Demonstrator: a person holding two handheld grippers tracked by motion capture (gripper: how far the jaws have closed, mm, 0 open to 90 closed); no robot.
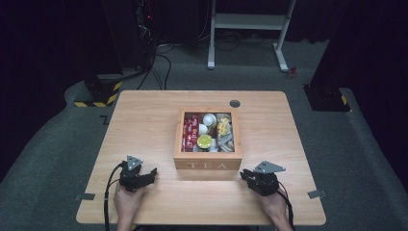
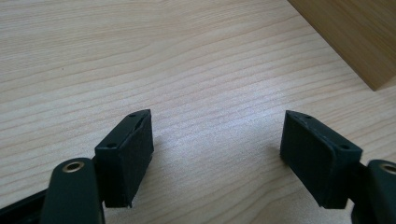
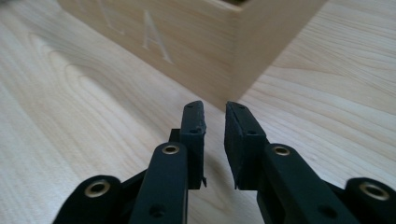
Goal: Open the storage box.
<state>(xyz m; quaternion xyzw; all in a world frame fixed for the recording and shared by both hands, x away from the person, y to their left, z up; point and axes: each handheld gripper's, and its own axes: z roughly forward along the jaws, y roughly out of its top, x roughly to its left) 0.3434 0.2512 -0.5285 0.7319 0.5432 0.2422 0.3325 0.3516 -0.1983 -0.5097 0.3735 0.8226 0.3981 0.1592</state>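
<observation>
Two hand-held grippers, both matt black. The left gripper (image 1: 153, 172), at the lower left of the high view, and the right gripper (image 1: 243, 174), at the lower right, each carry a grey three-cornered plate on top and trail a black cable toward the bottom edge. In the gripper views, each jaw is a flat rectangular block with small screw holes, mounted on a rounded link with brass-coloured rivets. The forearms are bare, with no sleeves.
</observation>
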